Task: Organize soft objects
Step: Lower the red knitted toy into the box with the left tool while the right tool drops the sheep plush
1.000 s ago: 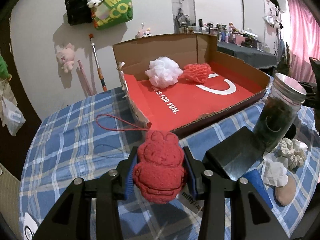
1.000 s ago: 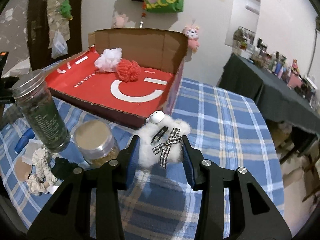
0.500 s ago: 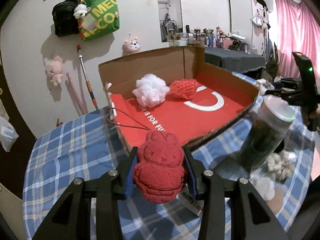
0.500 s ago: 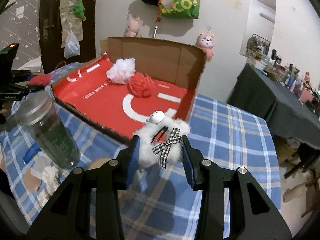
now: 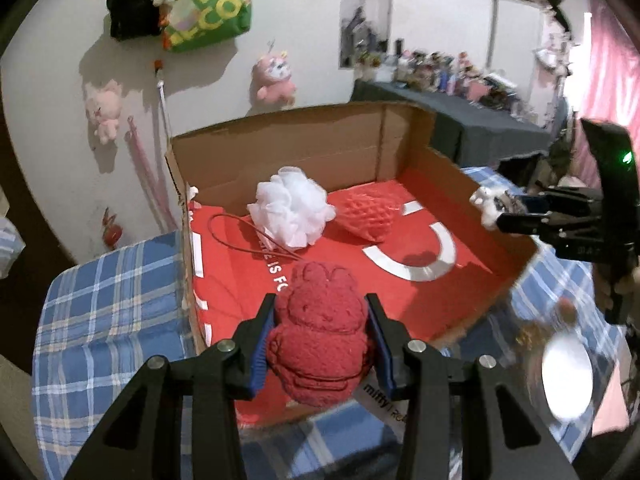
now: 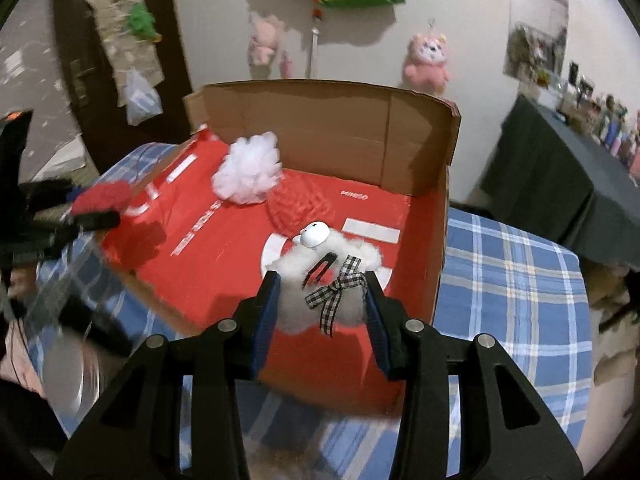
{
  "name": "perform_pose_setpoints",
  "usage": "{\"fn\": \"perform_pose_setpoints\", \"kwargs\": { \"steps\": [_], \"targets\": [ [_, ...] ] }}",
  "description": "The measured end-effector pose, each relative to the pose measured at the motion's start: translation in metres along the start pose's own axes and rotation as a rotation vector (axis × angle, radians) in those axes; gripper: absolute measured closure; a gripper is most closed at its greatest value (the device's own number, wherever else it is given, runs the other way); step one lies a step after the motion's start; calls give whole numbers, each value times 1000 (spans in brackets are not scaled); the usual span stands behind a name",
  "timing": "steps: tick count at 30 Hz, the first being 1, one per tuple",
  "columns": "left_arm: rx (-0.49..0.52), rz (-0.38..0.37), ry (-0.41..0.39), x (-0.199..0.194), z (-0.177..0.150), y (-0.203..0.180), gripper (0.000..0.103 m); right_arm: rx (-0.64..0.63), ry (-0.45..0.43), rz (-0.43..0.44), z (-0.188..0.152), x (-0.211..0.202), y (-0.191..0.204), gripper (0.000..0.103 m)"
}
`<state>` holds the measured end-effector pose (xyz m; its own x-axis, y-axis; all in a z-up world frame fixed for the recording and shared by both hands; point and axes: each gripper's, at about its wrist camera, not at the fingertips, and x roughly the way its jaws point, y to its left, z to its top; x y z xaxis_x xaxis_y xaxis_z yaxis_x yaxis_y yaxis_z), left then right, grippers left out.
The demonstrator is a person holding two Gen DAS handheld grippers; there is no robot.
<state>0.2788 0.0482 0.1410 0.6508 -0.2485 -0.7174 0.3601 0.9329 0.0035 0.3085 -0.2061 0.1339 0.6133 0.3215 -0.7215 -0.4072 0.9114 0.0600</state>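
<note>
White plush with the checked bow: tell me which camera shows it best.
The right wrist view: the white plush fills the centre, clamped in the right gripper, bow and eye clear. The left wrist view shows only a small blurred bit at its right edge.

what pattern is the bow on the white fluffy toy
Black-and-white check bow, clearest in the right wrist view.

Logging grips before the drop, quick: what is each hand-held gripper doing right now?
Left hand-held gripper: closed on the red plush.
Right hand-held gripper: closed on the white plush.
</note>
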Motion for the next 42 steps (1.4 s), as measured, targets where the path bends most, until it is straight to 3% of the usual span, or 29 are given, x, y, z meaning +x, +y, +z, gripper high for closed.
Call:
{"fn": "perform_pose_setpoints", "kwargs": {
  "steps": [11, 20, 39, 41, 42],
  "targets": [
    [-26, 114, 196, 75, 35, 1, 58, 108, 236, -90, 53, 76, -16, 64],
    [-77, 179, 296, 123, 41, 17, 58, 114, 372, -156, 50, 124, -23, 64],
    [-123, 185, 332, 150, 45, 35, 56, 70, 411, -218, 49, 153, -27, 60],
    [-124, 179, 335, 153, 46, 39, 54, 66, 414, -216, 50, 155, -23, 56],
    [-124, 177, 332, 153, 46, 40, 47, 60, 415, -215, 49, 156, -21, 55]
  ]
}}
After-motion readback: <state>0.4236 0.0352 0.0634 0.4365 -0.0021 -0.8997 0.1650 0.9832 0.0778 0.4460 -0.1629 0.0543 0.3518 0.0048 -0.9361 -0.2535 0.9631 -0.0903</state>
